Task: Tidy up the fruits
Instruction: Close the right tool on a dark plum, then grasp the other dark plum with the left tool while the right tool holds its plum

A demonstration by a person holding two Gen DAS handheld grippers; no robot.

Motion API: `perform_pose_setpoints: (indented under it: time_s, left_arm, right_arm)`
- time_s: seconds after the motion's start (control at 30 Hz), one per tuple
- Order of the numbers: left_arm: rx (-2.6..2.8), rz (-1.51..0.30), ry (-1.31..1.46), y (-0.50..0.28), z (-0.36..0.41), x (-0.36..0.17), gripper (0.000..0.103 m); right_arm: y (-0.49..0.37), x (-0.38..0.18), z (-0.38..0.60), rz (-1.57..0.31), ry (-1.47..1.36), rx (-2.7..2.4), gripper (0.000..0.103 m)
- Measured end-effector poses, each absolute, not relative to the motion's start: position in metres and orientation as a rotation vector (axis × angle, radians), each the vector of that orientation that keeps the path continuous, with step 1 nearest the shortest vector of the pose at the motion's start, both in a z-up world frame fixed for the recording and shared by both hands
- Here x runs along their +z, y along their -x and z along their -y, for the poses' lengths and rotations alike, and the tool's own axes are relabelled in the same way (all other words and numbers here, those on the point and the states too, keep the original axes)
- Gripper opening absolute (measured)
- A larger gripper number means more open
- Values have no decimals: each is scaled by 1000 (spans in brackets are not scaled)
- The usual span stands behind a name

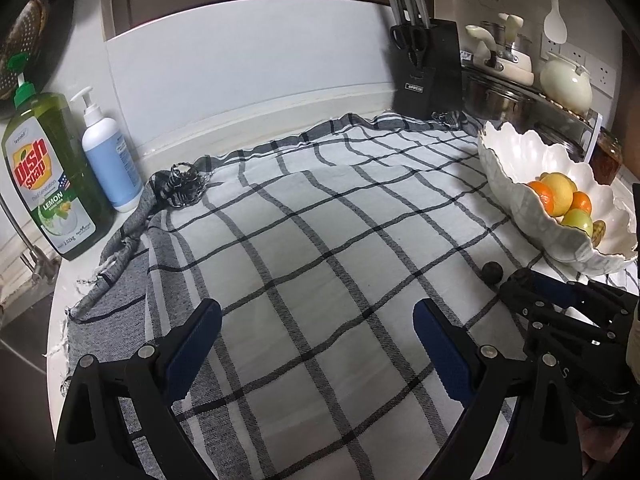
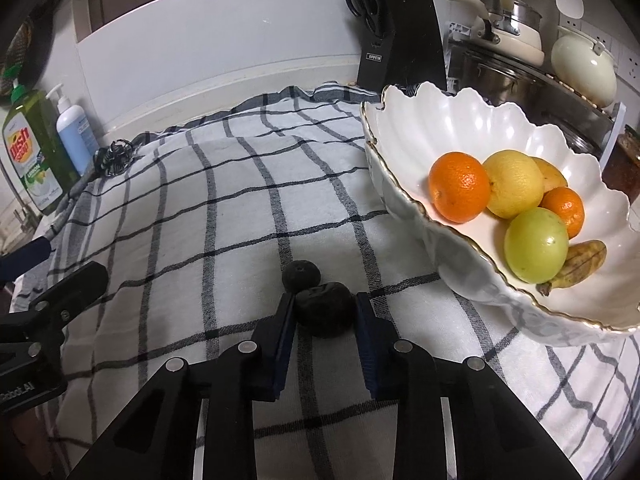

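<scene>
A white scalloped bowl (image 2: 440, 128) stands on the checked cloth (image 2: 224, 208) at the right. It holds two oranges (image 2: 459, 186), a yellow lemon (image 2: 514, 183), a green round fruit (image 2: 535, 245) and a browned banana (image 2: 580, 261). My right gripper (image 2: 323, 310) is shut on a dark wrinkled fruit (image 2: 325, 309) low over the cloth. A second dark fruit (image 2: 301, 275) lies just beyond it; it also shows in the left wrist view (image 1: 492, 272). My left gripper (image 1: 316, 320) is open and empty above the cloth. The bowl shows at the right of the left wrist view (image 1: 520, 160).
A green dish soap bottle (image 1: 48, 176) and a blue pump bottle (image 1: 108, 160) stand at the left. A black hair clip (image 1: 184, 188) lies on the cloth's far left. A knife block (image 1: 428, 68), pots (image 1: 496, 96) and a cream kettle (image 1: 566, 82) stand behind the bowl.
</scene>
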State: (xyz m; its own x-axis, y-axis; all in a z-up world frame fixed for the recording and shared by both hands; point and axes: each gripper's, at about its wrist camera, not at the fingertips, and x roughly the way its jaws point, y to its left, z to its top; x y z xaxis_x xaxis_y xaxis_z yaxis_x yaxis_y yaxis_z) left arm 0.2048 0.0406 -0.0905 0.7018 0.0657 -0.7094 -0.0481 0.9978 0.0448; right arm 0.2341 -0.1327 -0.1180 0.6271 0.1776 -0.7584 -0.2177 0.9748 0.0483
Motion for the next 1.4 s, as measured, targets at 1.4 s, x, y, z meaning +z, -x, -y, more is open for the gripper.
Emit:
perform_pose_setpoints:
  time_s: [1.4]
  left_arm:
    - [-227, -791, -81, -222, 46, -87, 68]
  right_arm:
    - [-194, -59, 208, -687, -38, 70, 30]
